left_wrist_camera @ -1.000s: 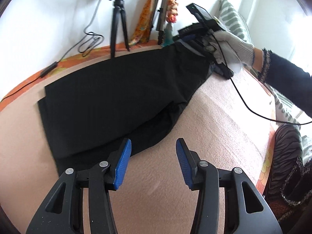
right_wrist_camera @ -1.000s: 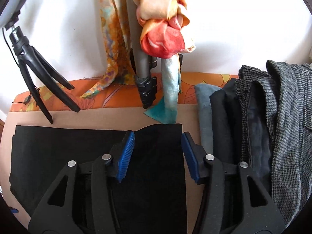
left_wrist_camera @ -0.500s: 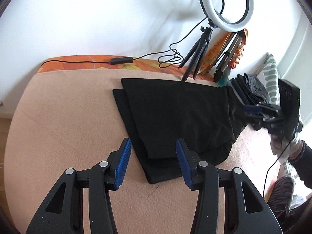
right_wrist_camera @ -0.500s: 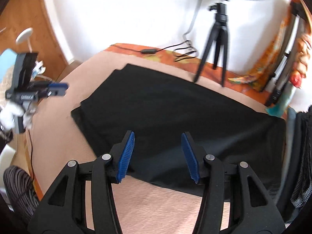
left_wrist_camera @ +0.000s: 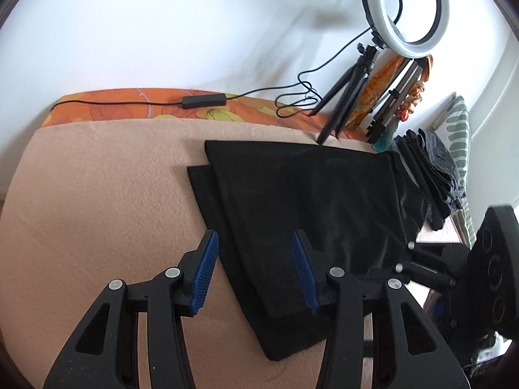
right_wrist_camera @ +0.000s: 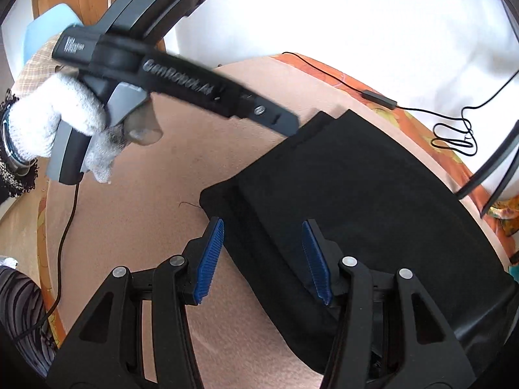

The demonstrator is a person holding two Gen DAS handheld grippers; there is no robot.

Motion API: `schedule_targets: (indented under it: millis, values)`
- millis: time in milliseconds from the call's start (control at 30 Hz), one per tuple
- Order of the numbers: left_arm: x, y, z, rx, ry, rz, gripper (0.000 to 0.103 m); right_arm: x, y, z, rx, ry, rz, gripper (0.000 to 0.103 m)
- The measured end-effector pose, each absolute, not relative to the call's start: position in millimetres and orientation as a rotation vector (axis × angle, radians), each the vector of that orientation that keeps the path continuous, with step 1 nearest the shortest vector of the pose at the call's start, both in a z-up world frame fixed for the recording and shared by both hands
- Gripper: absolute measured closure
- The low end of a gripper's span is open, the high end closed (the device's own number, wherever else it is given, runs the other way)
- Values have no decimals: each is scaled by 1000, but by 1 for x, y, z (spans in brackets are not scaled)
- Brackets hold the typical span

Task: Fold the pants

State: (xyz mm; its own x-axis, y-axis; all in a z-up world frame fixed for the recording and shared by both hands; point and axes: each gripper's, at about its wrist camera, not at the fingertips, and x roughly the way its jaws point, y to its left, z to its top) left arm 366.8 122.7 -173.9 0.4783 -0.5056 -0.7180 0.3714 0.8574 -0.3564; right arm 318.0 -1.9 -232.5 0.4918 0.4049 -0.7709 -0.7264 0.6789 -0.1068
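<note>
The black pants (left_wrist_camera: 311, 201) are seen lying flat, legs stacked, just ahead of both tools. The left gripper (left_wrist_camera: 254, 275) and right gripper (right_wrist_camera: 262, 261) are held apart, empty. Soft, limp cloth is judged; the near cuff corners should be pinched.

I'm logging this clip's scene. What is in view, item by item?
pants: one, black, flat on the blanket, legs stacked.
blanket: one, peach, covers the bed.
bedsheet: one, orange floral, along the wall.
ring light: one, white, on a black tripod by the wall.
cable: one, black, on the sheet.
folded clothes: a dark pile, right of the pants.
pillow: one, green-striped, far right.
left hand-held gripper: black, blue pads, open over the hems.
right hand-held gripper: same, open over the pants.
gloved hand: white, on the left gripper's handle.
</note>
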Motion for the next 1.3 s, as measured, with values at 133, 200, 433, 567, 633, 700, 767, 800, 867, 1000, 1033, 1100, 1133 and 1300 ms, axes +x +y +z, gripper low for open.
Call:
schedule_targets:
  millis: [133,200,433,567,633,700,767,800,867,1000,1033,1100,1133,1300]
  values:
    - [383,136,-171,-219,917,-530,58,323,17,-253,-512,799,697,51]
    - [385,137,-173,-207,921,-529,58,325,20,-257,-512,802,695,53]
    - [376,146,-182,-223,913,-539,58,331,6,-241,-353,816,747,53]
    - [365,154,-182,-221,915,-519,58,342,14,-242,-409,813,690,53]
    - [358,160,-181,-225,919,-503,58,342,23,-247,-457,813,705,57]
    - [353,165,-180,-222,924,-497,58,344,33,-254,-496,818,703,69]
    - [348,169,-179,-208,928,-489,58,349,39,-260,-516,825,690,85]
    - [347,172,-179,-202,930,-485,58,352,38,-260,-499,819,691,90]
    - [345,176,-178,-195,931,-478,58,360,33,-258,-440,838,703,94]
    - [344,181,-180,-204,932,-469,58,356,23,-247,-363,836,744,98]
    - [344,181,-181,-210,935,-469,58,353,23,-244,-352,837,763,98]
    - [344,180,-183,-215,941,-473,58,343,24,-241,-348,841,801,99]
    - [343,179,-184,-216,945,-476,58,338,26,-241,-364,843,811,99]
    - [337,173,-186,-217,957,-491,58,324,35,-253,-421,862,825,99]
